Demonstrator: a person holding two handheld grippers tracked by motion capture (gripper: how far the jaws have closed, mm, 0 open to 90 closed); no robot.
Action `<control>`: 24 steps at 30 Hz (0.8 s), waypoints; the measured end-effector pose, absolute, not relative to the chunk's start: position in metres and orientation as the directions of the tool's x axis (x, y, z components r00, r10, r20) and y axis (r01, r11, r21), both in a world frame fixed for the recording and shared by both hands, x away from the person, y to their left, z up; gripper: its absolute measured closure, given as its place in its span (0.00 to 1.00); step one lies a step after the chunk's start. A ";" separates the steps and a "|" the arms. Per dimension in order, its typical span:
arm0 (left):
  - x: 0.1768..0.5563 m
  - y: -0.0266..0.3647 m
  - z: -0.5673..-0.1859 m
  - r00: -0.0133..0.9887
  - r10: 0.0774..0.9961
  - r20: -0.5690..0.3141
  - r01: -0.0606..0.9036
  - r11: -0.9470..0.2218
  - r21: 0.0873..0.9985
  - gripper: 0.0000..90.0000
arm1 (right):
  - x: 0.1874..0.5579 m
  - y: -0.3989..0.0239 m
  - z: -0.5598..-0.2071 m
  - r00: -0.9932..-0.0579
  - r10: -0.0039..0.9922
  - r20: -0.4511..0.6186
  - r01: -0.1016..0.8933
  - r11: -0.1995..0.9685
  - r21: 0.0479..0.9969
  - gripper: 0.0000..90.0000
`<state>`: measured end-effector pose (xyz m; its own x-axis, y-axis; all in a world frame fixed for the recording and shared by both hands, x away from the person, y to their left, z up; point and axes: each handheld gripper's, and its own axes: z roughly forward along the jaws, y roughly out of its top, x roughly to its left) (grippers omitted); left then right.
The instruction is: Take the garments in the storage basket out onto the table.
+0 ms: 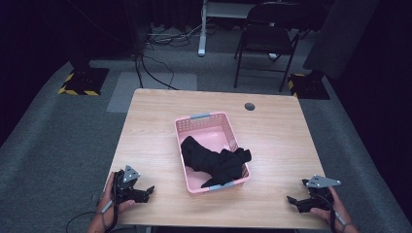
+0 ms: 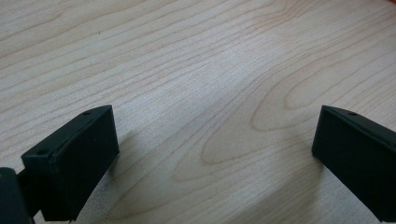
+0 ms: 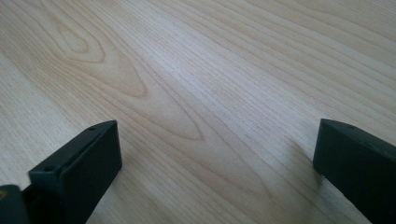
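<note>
A pink plastic basket [image 1: 204, 125] stands in the middle of the wooden table [image 1: 272, 136]. A black piece of clothing [image 1: 216, 162] lies crumpled in the basket's near half, spilling over its right rim. My left gripper [image 1: 147, 192] rests at the table's near left corner, held by a hand, open with nothing between its jaws. My right gripper [image 1: 293, 201] rests at the near right corner, also open and empty. In the left gripper view, my left gripper [image 2: 215, 135] has its jaws wide apart over bare wood. My right gripper [image 3: 217, 144] looks the same in its own view.
A round cable hole [image 1: 249, 106] sits in the table's far right part. Beyond the table stand a black folding chair [image 1: 265, 41], a white desk leg [image 1: 202, 29], loose cables on the grey carpet, and two stands with yellow-black striped bases [image 1: 80, 82].
</note>
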<state>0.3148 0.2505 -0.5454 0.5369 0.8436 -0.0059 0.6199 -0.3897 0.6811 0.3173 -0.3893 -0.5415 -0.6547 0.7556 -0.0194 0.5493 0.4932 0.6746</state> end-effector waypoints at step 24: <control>0.315 0.250 -0.545 0.537 0.844 -0.006 0.620 -0.390 0.681 0.00 | 0.321 -0.361 -0.501 -0.716 0.694 -0.080 0.475 0.567 0.673 0.04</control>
<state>0.3148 0.2505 -0.5454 0.5369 0.8436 -0.0059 0.6199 -0.3898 0.6810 0.3214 -0.3610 -0.5006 -0.7157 0.6938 -0.0799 0.4748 0.5673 0.6728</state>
